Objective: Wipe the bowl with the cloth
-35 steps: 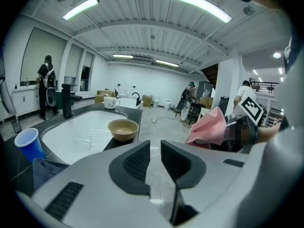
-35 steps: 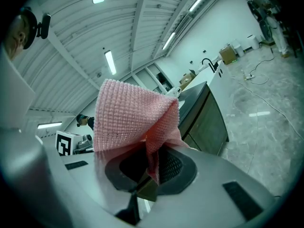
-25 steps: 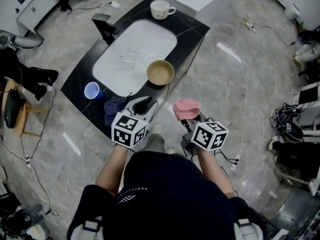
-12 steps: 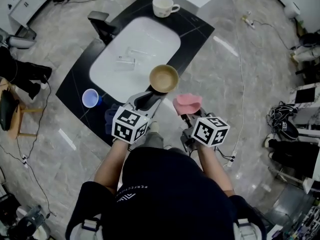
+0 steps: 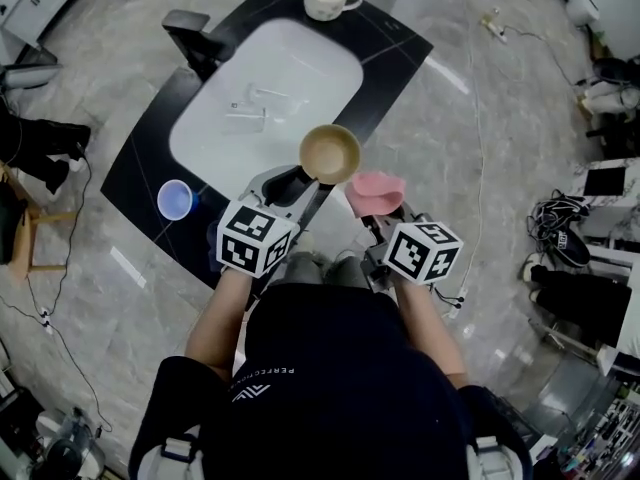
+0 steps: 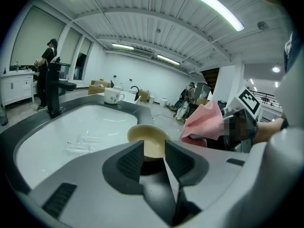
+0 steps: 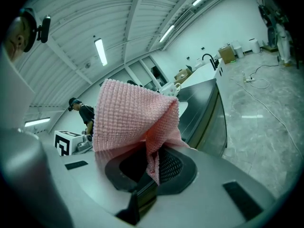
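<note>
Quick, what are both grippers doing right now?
Left gripper: jaws opening, tan bowl between them, not gripped.
Right gripper: shut on the pink cloth.

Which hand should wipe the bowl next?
Right. The right gripper is shut on the cloth, close beside the bowl. The left gripper has its fingers opening, with the bowl's edge between them.

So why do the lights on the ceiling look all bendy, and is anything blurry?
Left gripper view: the wide lens bends the ceiling lights into arcs and darkens the corners; a mosaic patch sits beside the pink cloth. Right gripper view: same bending, the cloth's weave sharp up close. Head view: even light, white sink bright, no hard shadows.
</note>
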`<state>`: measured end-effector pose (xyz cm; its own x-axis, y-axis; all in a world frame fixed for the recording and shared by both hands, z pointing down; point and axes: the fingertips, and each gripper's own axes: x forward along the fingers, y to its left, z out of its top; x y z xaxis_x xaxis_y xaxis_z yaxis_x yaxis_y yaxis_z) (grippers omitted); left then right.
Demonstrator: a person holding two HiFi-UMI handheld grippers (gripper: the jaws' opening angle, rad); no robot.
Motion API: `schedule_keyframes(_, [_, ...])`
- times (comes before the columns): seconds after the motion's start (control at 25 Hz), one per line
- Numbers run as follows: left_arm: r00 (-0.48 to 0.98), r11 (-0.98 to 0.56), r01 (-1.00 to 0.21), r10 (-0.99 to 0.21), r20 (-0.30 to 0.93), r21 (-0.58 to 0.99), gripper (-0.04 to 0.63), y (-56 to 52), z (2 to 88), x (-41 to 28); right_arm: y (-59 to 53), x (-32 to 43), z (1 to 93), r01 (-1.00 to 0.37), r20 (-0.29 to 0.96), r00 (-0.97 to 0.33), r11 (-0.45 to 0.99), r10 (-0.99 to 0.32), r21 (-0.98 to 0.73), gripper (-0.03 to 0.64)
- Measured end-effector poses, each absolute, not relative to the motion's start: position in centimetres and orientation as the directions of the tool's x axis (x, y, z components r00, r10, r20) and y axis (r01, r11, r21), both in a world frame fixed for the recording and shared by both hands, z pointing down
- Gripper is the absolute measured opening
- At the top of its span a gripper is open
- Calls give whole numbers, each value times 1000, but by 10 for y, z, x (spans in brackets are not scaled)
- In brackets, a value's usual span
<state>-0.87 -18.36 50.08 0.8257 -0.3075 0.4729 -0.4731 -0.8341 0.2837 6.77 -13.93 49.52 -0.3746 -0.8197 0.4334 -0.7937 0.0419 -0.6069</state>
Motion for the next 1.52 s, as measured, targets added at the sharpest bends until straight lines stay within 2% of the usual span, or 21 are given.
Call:
schedule_keyframes(0.28, [762,-724,-604,-404,506,332,137,-207,511,-12,-147,83,499,-784,439,-415,68,-797,-617,49])
schedule_keyframes(0.4, [738,-718,-630,-438,513,295,138,-212,509,-9,-155,89,494,-778,424,-439,99,-792,-620,49])
schedule_keyframes(0.88, [703,-814,-566,-390,595,135,161,-195,509,12,-168,109,499,-745,411,-508,146,-758,-651,49])
schedule_keyframes(1.04, [679,-874,-483,-337,652,51,175,-184,512,18,-171,106,503,-732,410,-536,165,-737,-661,49])
schedule_keyframes(1.24, [630,-956,-288,-225,743,-45,193,-170,517,27,-171,101,510,-717,420,-574,183,-703,-673,49])
schedule_keyframes(1.52, [543,-987,-57,-155,825,-148,201,-161,533,33,-176,95,511,-710,433,-611,216,-663,-670,49])
